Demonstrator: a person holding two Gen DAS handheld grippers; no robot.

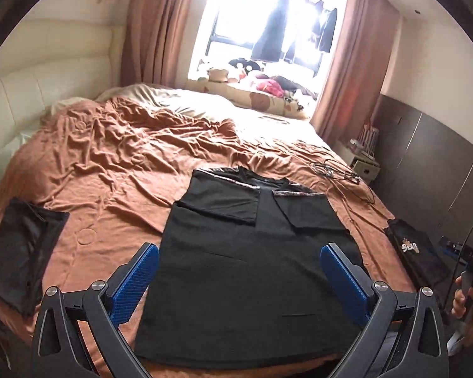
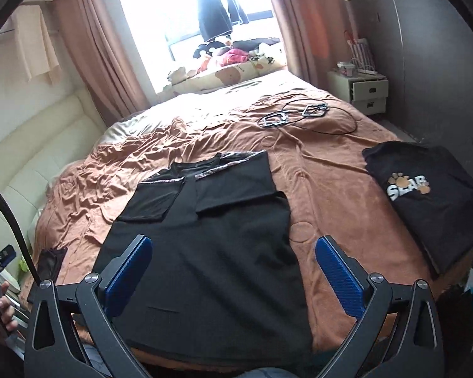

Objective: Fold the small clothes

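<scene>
A black T-shirt [image 1: 246, 261] lies flat on the brown bedspread, both sleeves folded in over its chest, collar toward the window. It also shows in the right wrist view [image 2: 205, 258]. My left gripper [image 1: 239, 252] is open and empty, hovering above the shirt's lower half with its blue fingers [image 1: 135, 283] either side. My right gripper [image 2: 233, 245] is open and empty, above the shirt's lower right part, with the right finger over bare bedspread.
A folded black shirt with a "SLAB" print [image 2: 425, 195] lies at the bed's right edge [image 1: 416, 258]. A dark folded garment [image 1: 19, 249] lies at the left edge. Cables and hangers [image 2: 299, 116] lie on the bedspread [image 2: 328, 195]. A nightstand [image 2: 362, 91] stands at the right.
</scene>
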